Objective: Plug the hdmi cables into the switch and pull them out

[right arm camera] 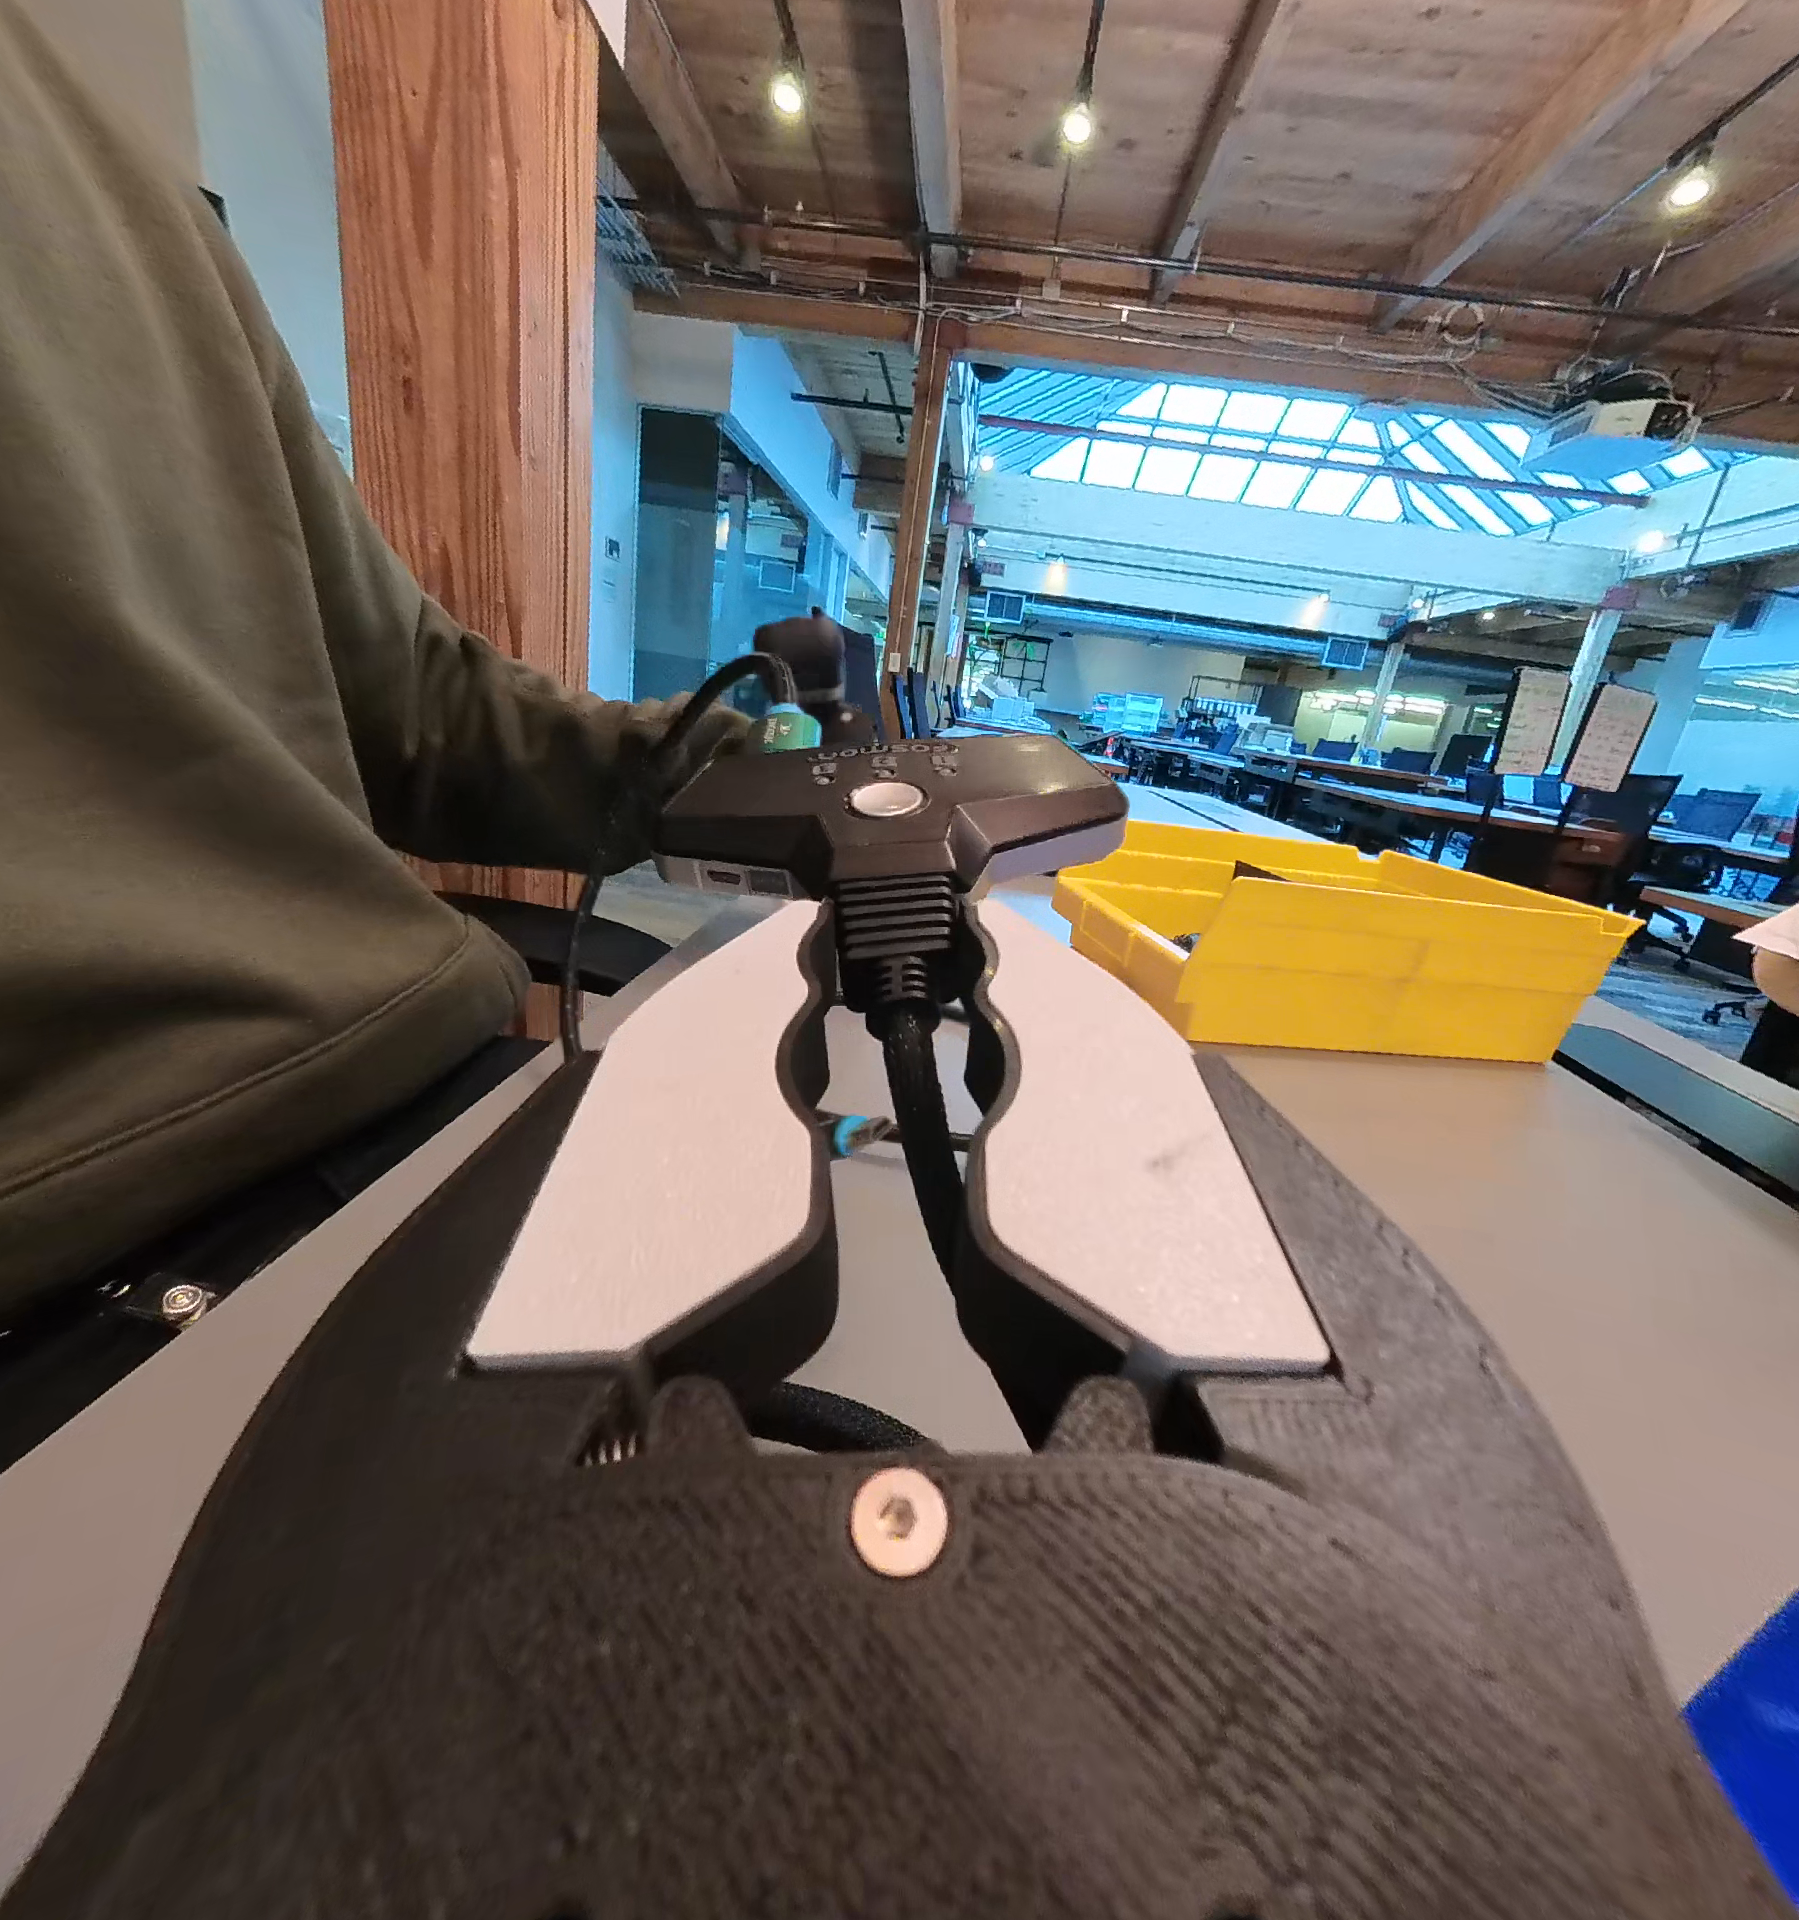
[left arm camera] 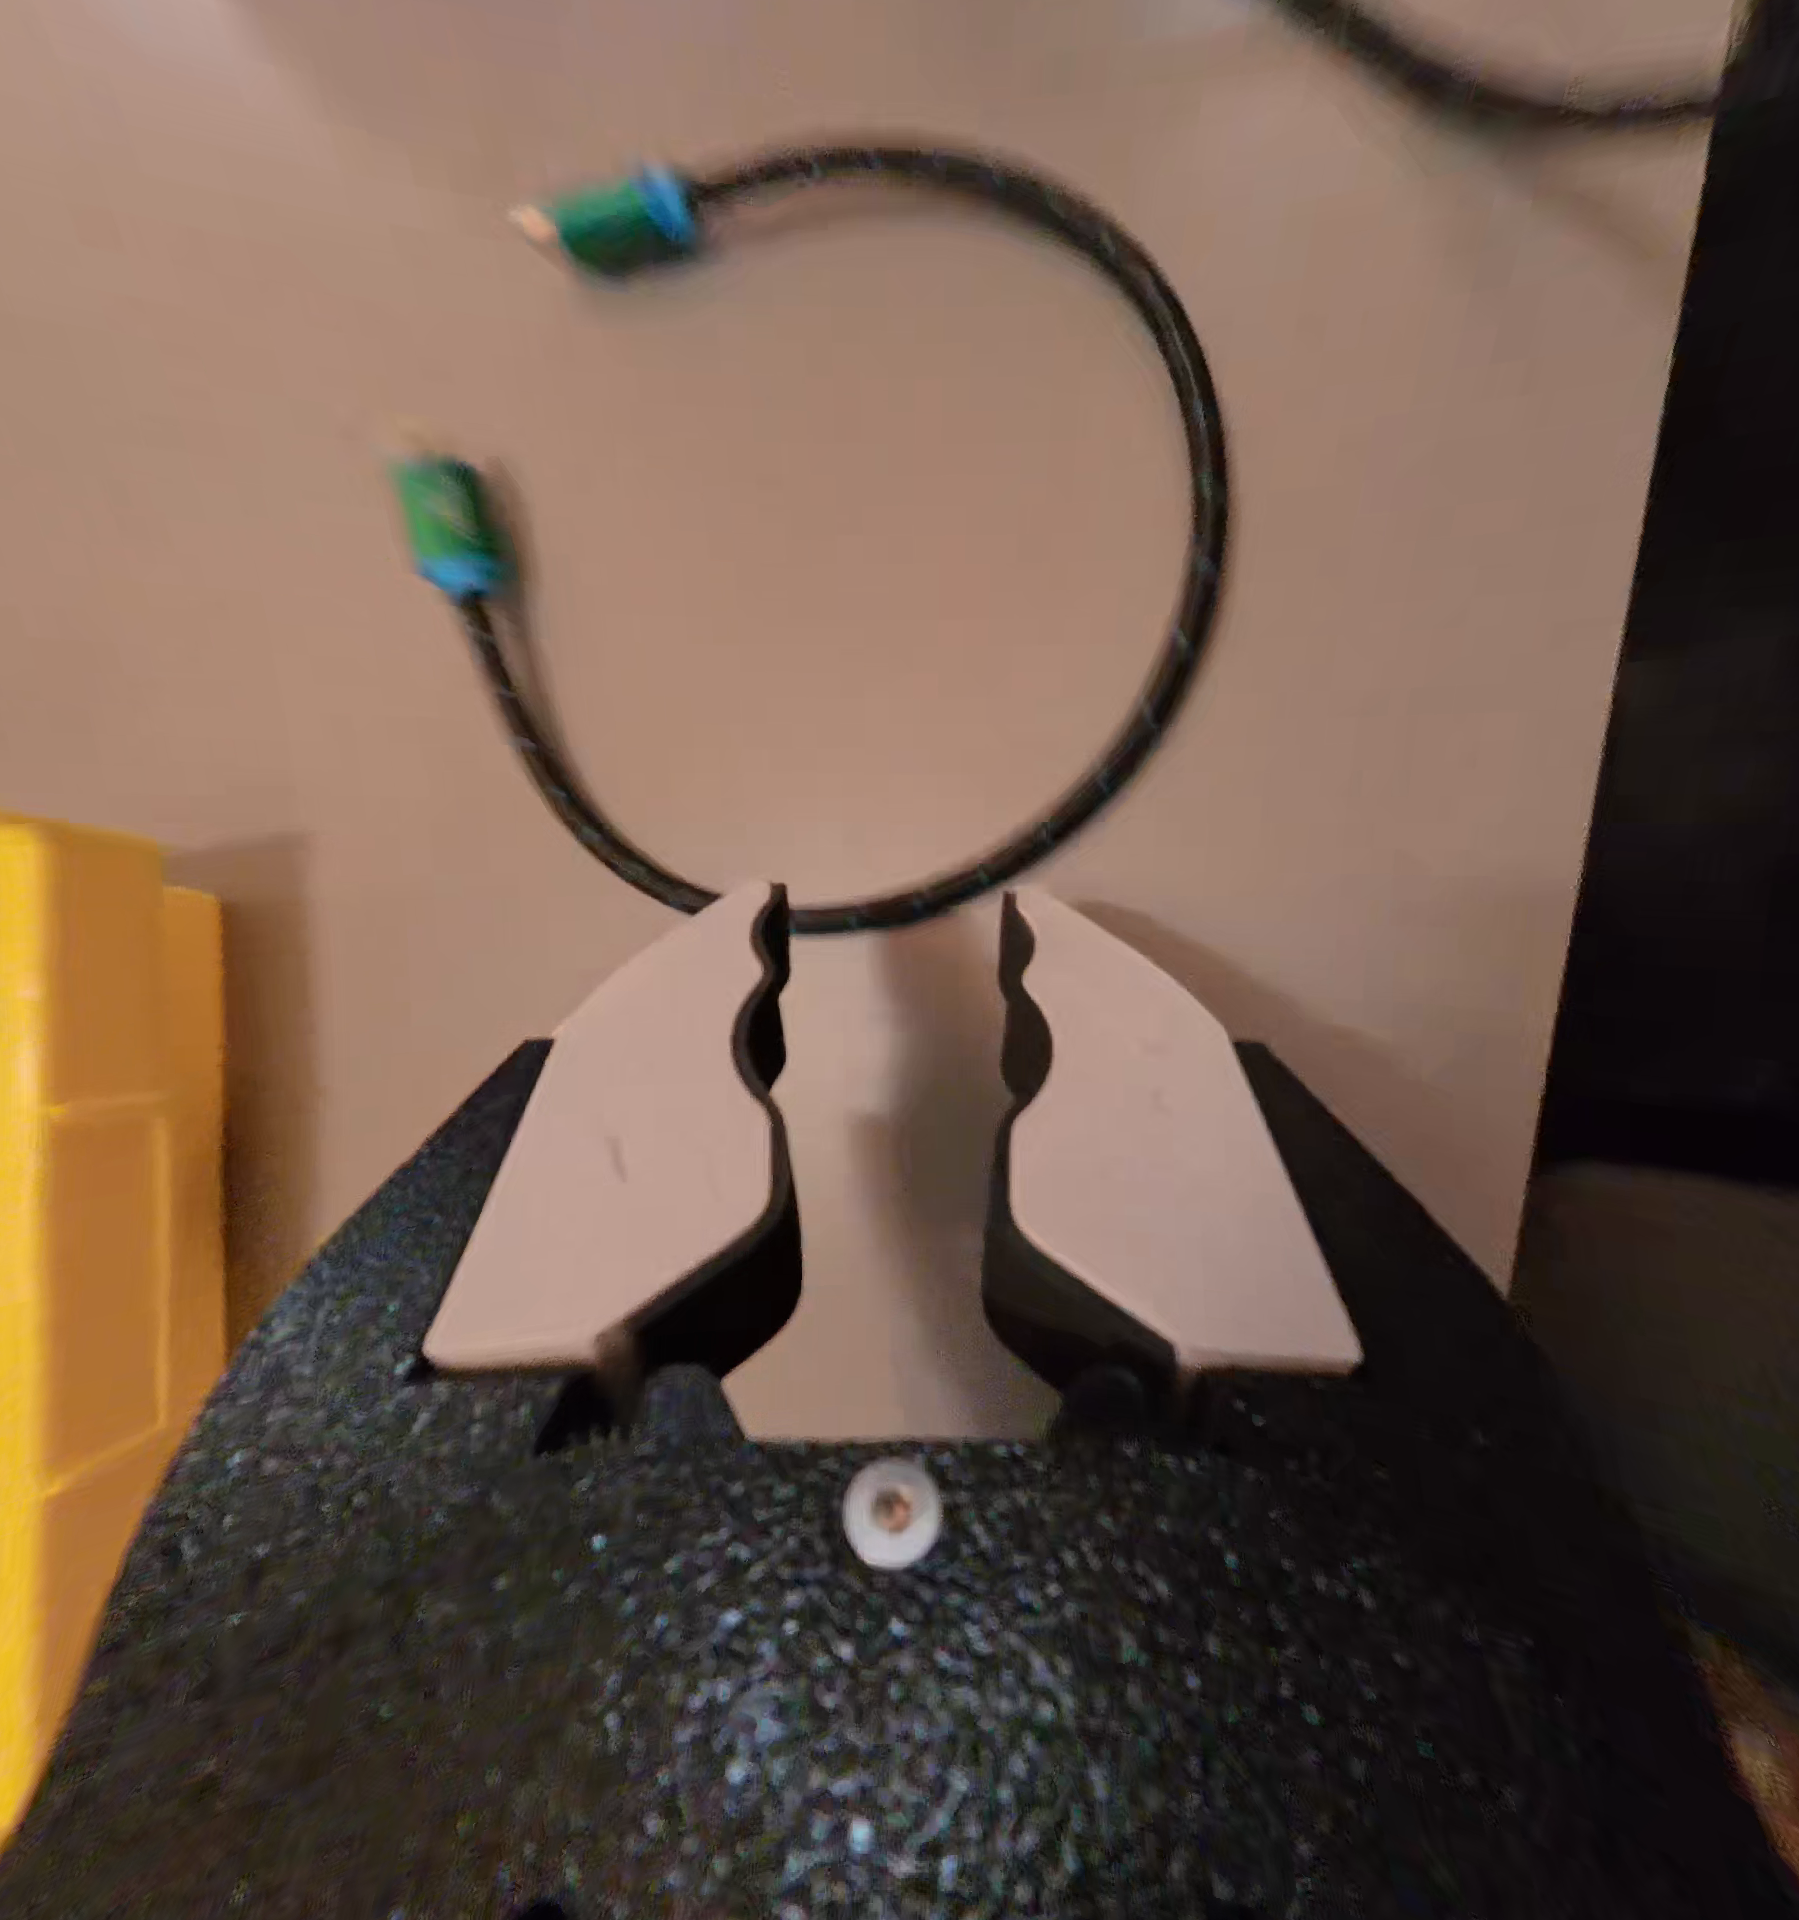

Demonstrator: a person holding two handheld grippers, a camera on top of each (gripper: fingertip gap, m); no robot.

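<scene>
R claw (right arm camera: 897, 940) clamps switch (right arm camera: 890, 805) neck; L claw (left arm camera: 893, 914) agape, cable (left arm camera: 1175, 499) just beyond

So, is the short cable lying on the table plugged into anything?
No, out. The short cable lies curled on the table, with both green plugs bare and free.

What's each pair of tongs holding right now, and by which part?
Right tongs grip the HDMI switch by its ribbed cable collar. Left tongs are open, empty, above the HDMI cable.

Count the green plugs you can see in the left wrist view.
2, both loose on the table: upper plug far left of centre, lower plug below it, joined by one looped cable. Others may lie outside this view.
</scene>
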